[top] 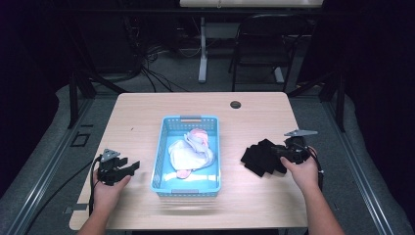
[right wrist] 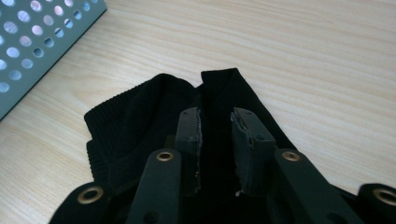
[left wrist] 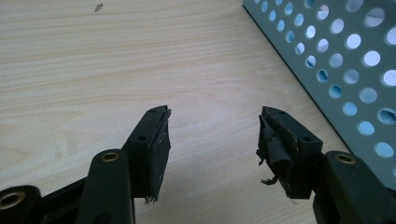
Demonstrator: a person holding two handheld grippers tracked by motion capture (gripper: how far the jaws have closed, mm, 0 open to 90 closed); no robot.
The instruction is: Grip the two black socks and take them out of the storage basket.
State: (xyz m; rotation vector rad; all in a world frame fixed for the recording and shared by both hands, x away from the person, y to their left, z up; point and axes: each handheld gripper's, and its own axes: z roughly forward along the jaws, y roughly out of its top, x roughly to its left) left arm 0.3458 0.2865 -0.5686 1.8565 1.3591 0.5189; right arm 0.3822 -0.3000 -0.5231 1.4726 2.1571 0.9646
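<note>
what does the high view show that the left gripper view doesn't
High view alone: the pale clothes lying in the basket, the black cloth right of it with the right gripper on it, both hands, and a chair beyond the table. Left gripper view alone: the worn, frayed pads on the parted jaws. Shared: the left gripper, the wooden table and the blue perforated basket.

No legible text, label, brand, number or sign in any view: none on the tabletop (top: pixel 254 117), the blue basket (top: pixel 161 147) or the black cloth (right wrist: pixel 140 121).
</note>
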